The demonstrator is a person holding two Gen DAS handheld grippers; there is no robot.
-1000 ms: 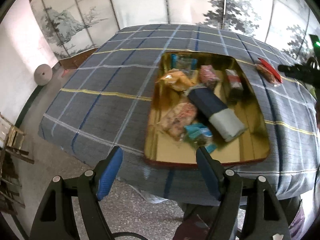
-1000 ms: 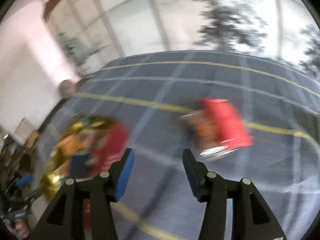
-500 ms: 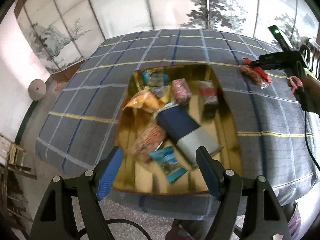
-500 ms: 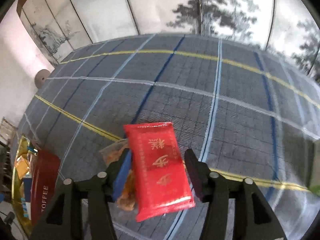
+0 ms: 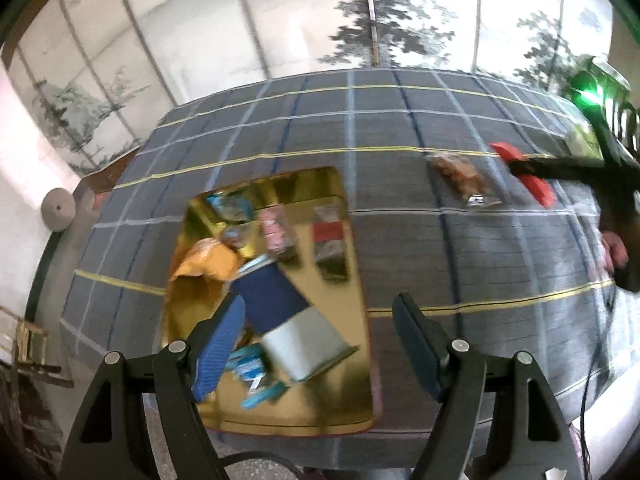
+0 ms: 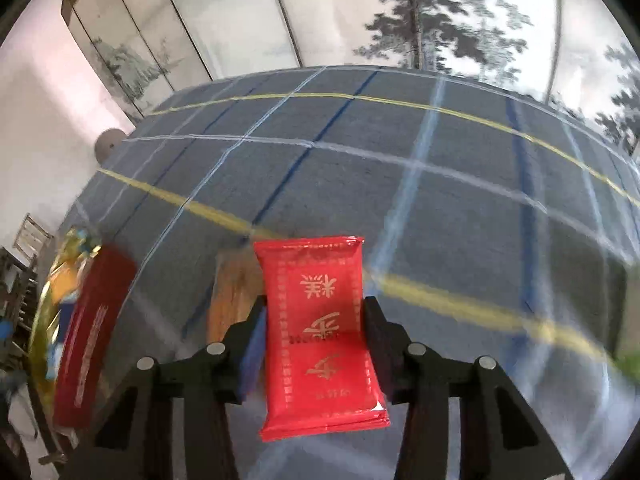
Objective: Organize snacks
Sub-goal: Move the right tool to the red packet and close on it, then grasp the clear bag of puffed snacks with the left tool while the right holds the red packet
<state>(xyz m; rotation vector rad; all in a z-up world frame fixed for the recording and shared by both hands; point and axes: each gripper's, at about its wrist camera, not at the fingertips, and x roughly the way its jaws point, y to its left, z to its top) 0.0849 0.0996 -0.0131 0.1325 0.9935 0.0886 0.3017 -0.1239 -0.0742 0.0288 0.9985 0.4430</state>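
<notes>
My right claw (image 6: 314,332) has just been closing and grips the red packet (image 6: 320,332); my left claw (image 5: 320,344) hangs released over the tin (image 5: 352,360).

Red snack packet (image 6: 320,328): flat, gold characters, lies lengthwise between the right tool's pads. Gold tray (image 5: 352,408): holds assorted snacks. Clear-wrapped brown snack (image 5: 460,174): lies on the surface.

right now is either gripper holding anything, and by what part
The right gripper has just closed on the red snack packet, its pads on the packet's two long side edges. The left gripper is open and empty above the gold tin.
</notes>
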